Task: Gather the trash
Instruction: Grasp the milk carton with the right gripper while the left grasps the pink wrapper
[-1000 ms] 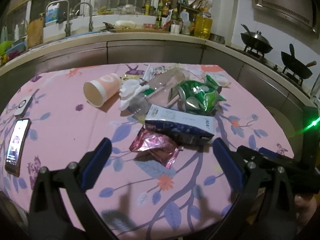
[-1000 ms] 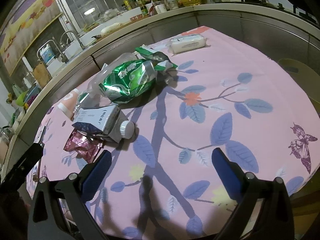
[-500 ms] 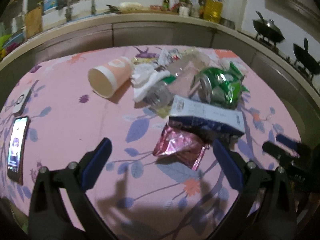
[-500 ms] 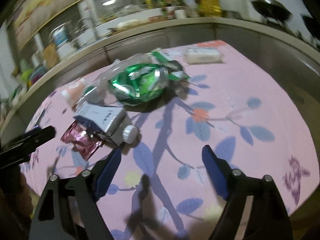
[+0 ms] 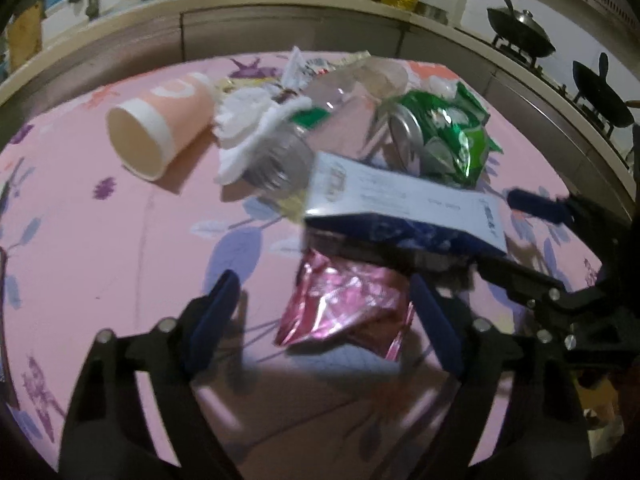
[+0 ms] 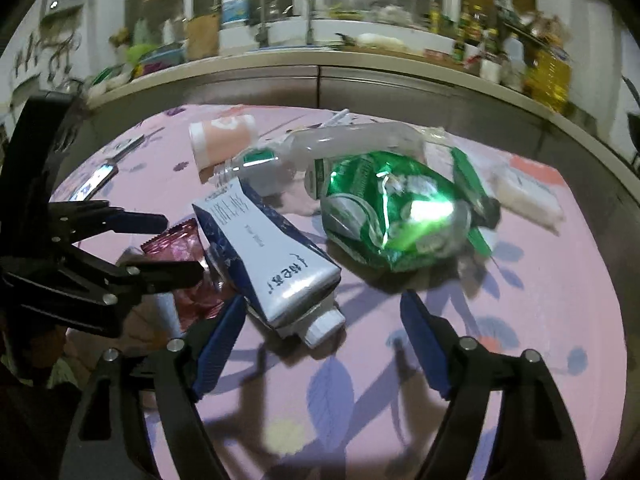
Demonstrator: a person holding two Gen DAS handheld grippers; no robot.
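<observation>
Trash lies heaped on a pink flowered tablecloth (image 5: 100, 248). My left gripper (image 5: 326, 316) hangs low over a pink foil wrapper (image 5: 344, 308). The wrapper lies between its blue fingers; the jaws are closing and the pads are not pressing. A blue-and-white carton (image 6: 272, 256) lies flat, its white cap end between the fingers of my right gripper (image 6: 322, 340), which stands open without gripping. Behind lie a crushed green can (image 6: 392, 216), a clear plastic bottle (image 6: 340, 148), a pink paper cup (image 5: 160, 128) on its side and white tissue (image 5: 256, 124). Each gripper shows in the other's view: the right gripper (image 5: 516, 236), the left gripper (image 6: 160, 246).
A phone (image 6: 96, 178) lies at the table's left and a white tissue pack (image 6: 524, 196) at its far right. A curved counter (image 6: 320, 64) with a sink rings the table. Woks (image 5: 520, 32) sit on the stove at the right.
My left gripper came forward and down over the pink wrapper, its jaws narrowing. My right gripper rolled level, swung left to the carton's cap end, and its jaws narrowed.
</observation>
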